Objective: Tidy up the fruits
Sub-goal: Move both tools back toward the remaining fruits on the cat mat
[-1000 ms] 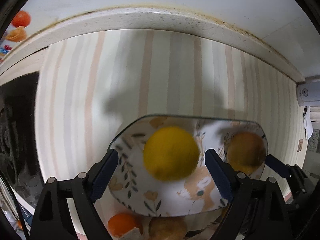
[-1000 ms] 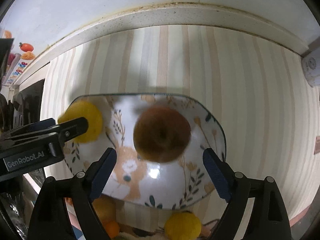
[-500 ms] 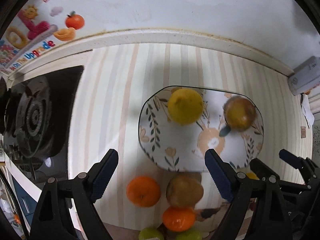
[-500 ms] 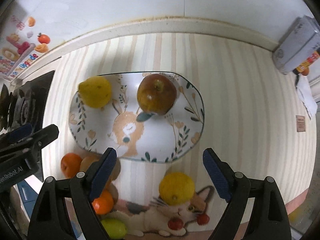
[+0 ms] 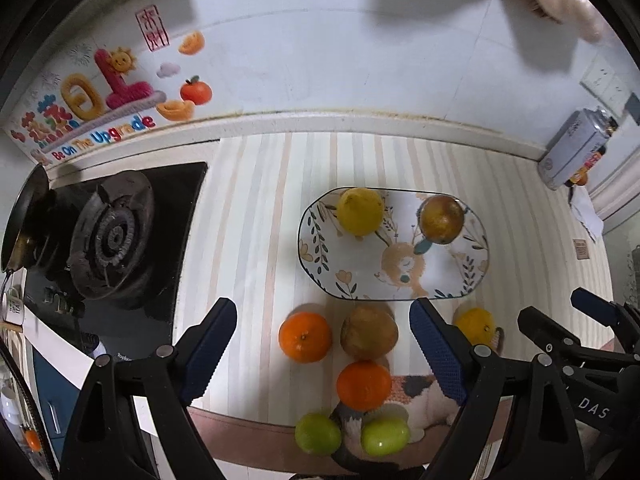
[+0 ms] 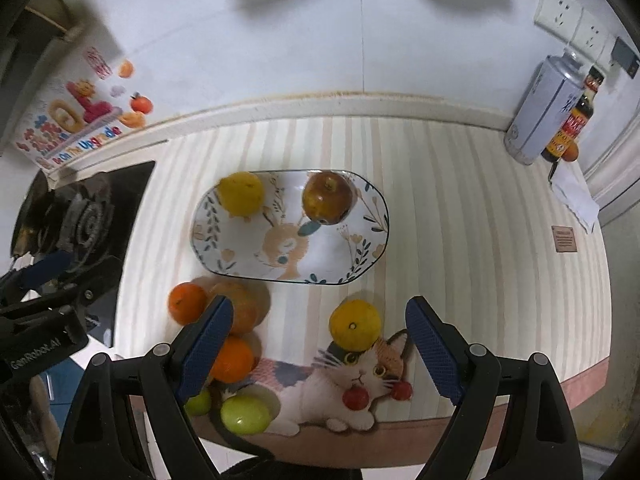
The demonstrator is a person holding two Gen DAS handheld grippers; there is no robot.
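Grippers, left [image 5: 324,348] and right [image 6: 318,350]: jaws apart, empty, now raised off plate [image 6: 362,270] (lemon [image 6: 240,193], apple [image 6: 327,198] delivered); counter's front-edge fruit pending.

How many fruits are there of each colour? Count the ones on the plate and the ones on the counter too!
Yellow: 2, one on the plate, yellow fruit, and one by the cat picture
Brown: 2, one on the plate, one on the counter
Orange: 2, and
Green: 2, and
Total: 8
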